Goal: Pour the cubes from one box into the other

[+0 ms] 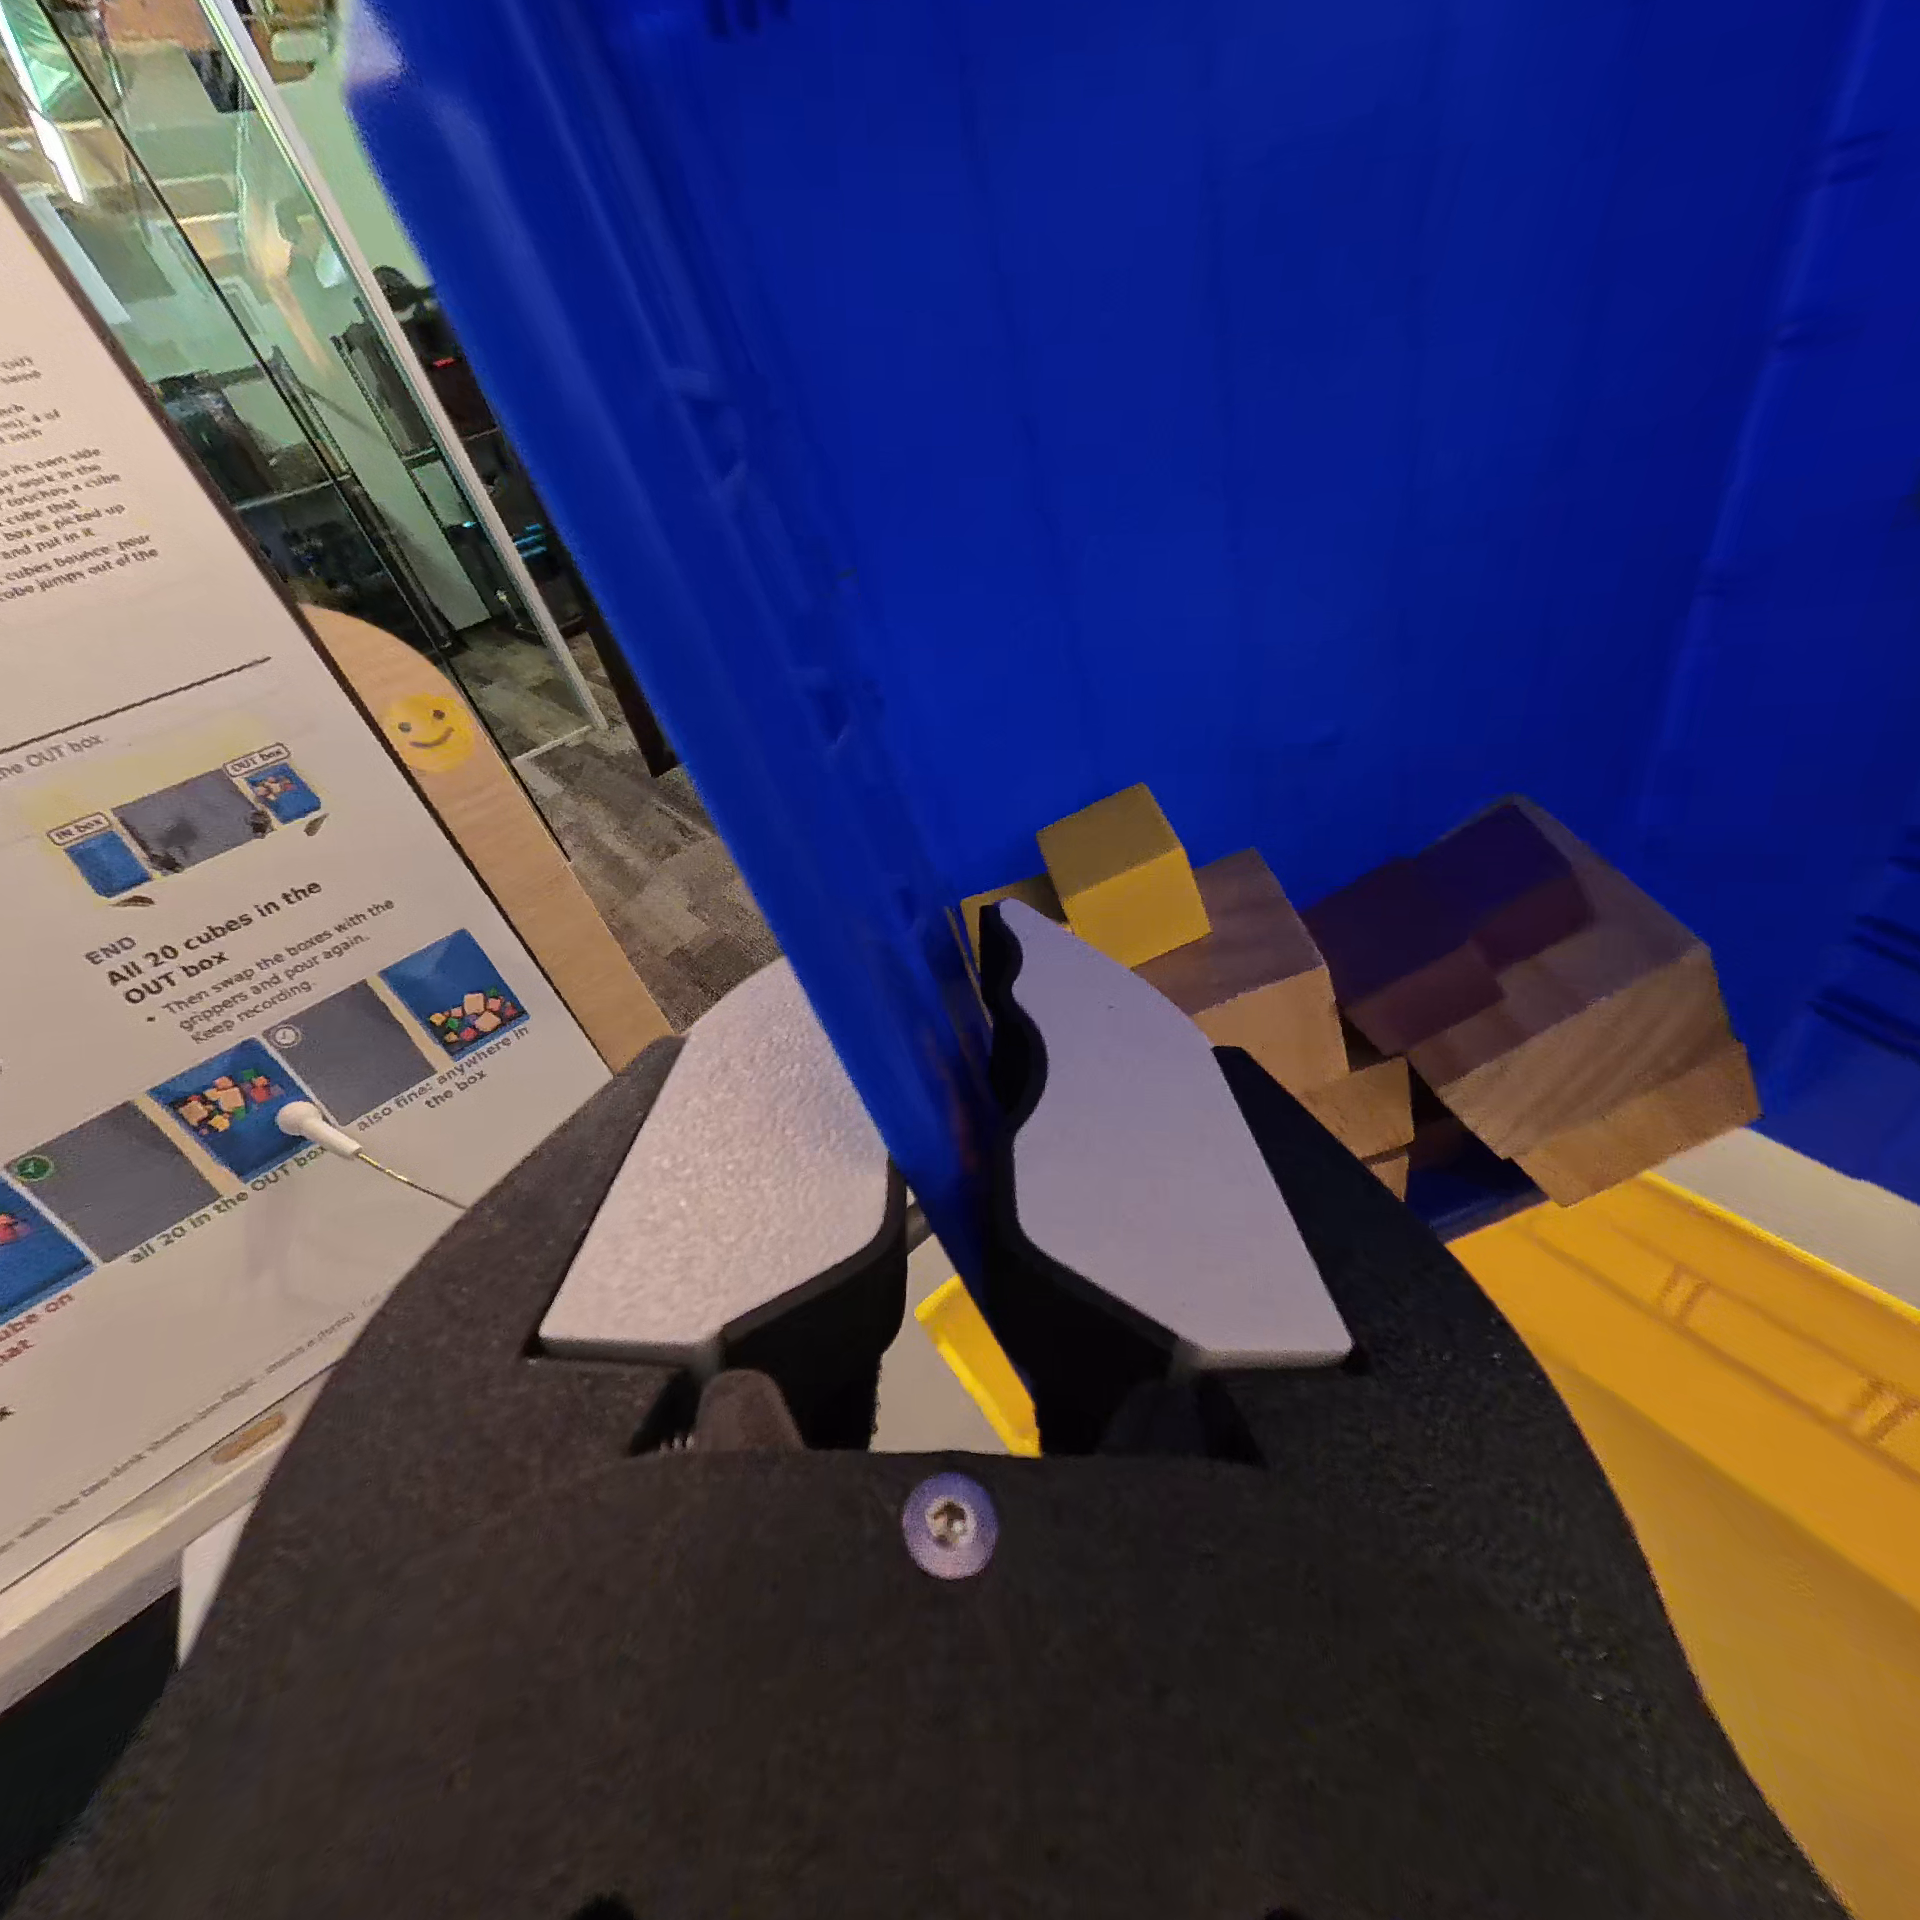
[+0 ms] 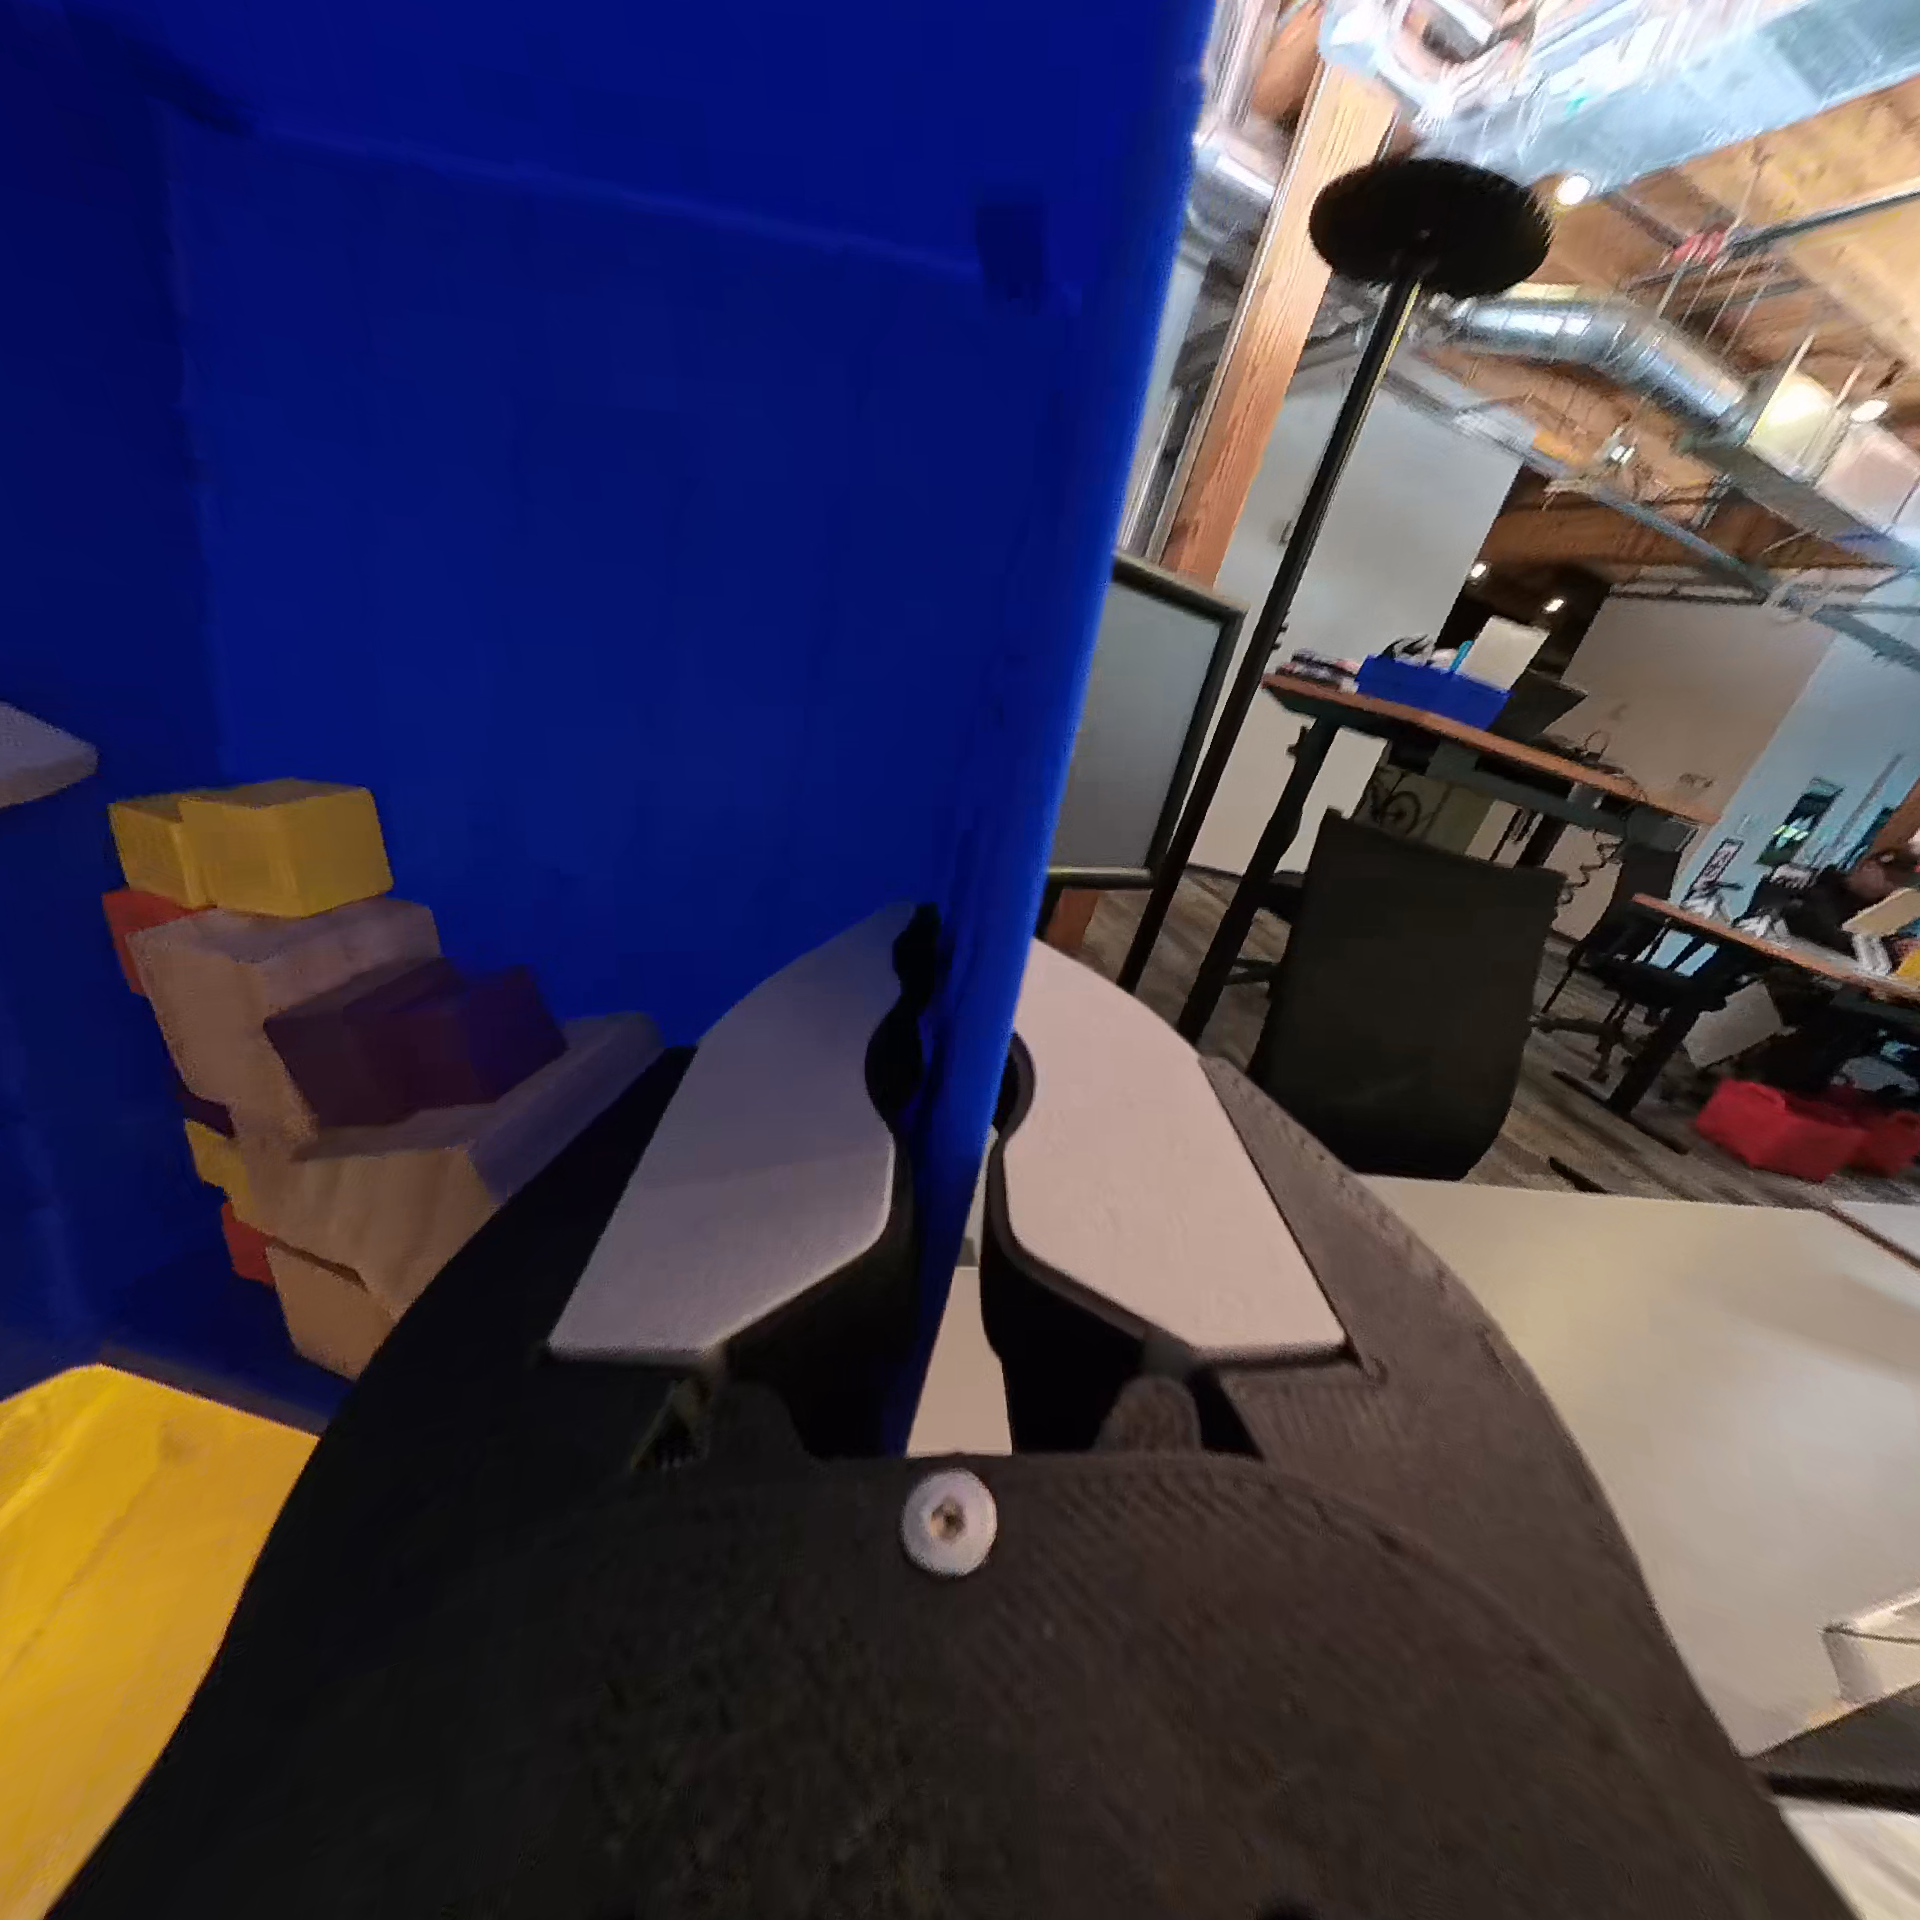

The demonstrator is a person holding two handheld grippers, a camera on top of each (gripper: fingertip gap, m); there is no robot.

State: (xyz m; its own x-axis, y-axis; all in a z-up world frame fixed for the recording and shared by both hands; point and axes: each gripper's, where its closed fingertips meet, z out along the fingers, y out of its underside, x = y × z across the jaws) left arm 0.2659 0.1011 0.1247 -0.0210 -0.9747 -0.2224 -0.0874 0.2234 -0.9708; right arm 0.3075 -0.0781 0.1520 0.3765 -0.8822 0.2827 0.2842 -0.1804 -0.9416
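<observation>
**Blue box tipped steeply over yellow box, cubes piled at its low edge**

Hidden/cut off: the blue box (image 1: 1195, 468) fills both wrist views and runs off the top of each, so its far end isn't visible. Only a corner of the yellow box (image 1: 1714, 1455) shows, below the blue box's lower edge; its inside is mostly out of frame. Lower cubes in the pile are partly covered by the gripper bodies; exact count can't be told.

Orientation: the blue box is stood nearly on end, long axis approx. vertical, open side toward the cameras, lower rim over the yellow box.

Cubes: a heap sits against the blue box's lower wall, incl. a yellow cube (image 1: 1117, 868) on top, purple cubes (image 1: 1455, 925) and plain wooden cubes (image 1: 1590, 1070); red cubes (image 2: 130, 925) show in the right wrist view.

Left gripper (image 1: 940, 1122): clenched on the blue box's left side wall, one finger inside, one outside.

Right gripper (image 2: 951, 1091): clenched on the blue box's right side wall, likewise.

Left of the blue box: an instruction sheet (image 1: 208, 935).
</observation>
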